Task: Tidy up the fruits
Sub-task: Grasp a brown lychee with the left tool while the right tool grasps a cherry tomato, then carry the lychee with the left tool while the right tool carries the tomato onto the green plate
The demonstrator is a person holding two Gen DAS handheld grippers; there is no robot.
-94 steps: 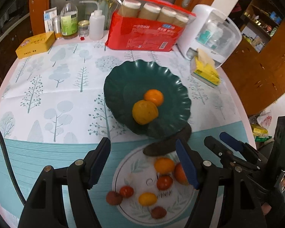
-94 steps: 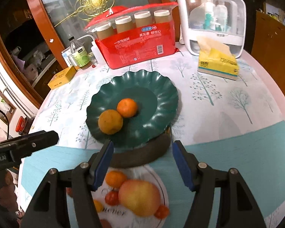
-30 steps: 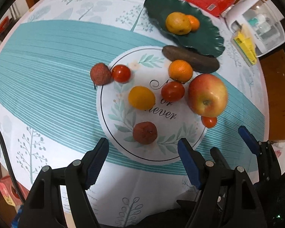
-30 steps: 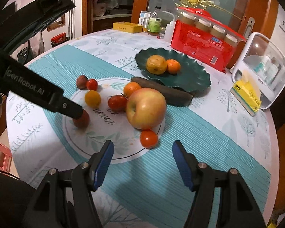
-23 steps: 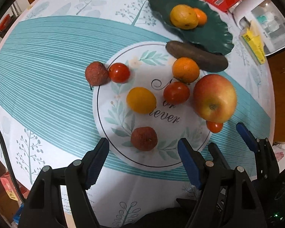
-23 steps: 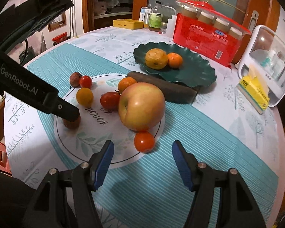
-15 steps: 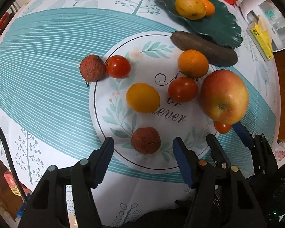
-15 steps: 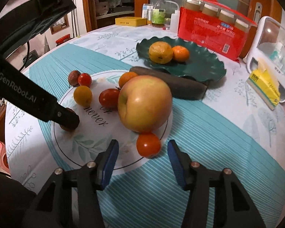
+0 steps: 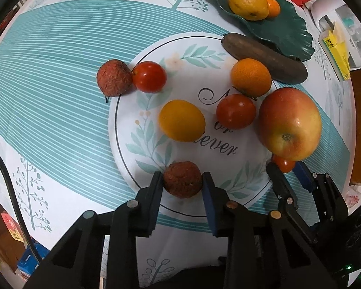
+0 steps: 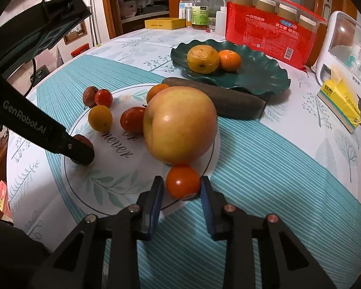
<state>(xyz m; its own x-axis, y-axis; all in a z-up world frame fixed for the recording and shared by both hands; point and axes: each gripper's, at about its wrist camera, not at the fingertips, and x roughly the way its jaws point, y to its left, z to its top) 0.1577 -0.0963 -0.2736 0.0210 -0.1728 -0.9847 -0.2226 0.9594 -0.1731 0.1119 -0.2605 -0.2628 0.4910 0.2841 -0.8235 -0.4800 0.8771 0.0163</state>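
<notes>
Left gripper (image 9: 181, 184) clamped on wrinkled, rough brown lychee (image 9: 182, 179) at near edge of printed white circle on tablecloth (image 9: 60, 110). Right gripper (image 10: 179, 187) clamped on small glossy round tomato (image 10: 183, 181), touching big smooth apple (image 10: 180, 125). Both sets of jaws just closing; a second ago wide apart, held above the fruit. Scalloped dark green plate (image 10: 260, 74) carrying two dimpled oranges, well apart.

You see a white round tablecloth (image 9: 60, 132) with teal stripes and pale tree prints. The far wavy plate (image 10: 257, 72) is dark green, the big apple (image 10: 180, 125) red-yellow, and the near small tomato (image 10: 183, 181) orange-red.
</notes>
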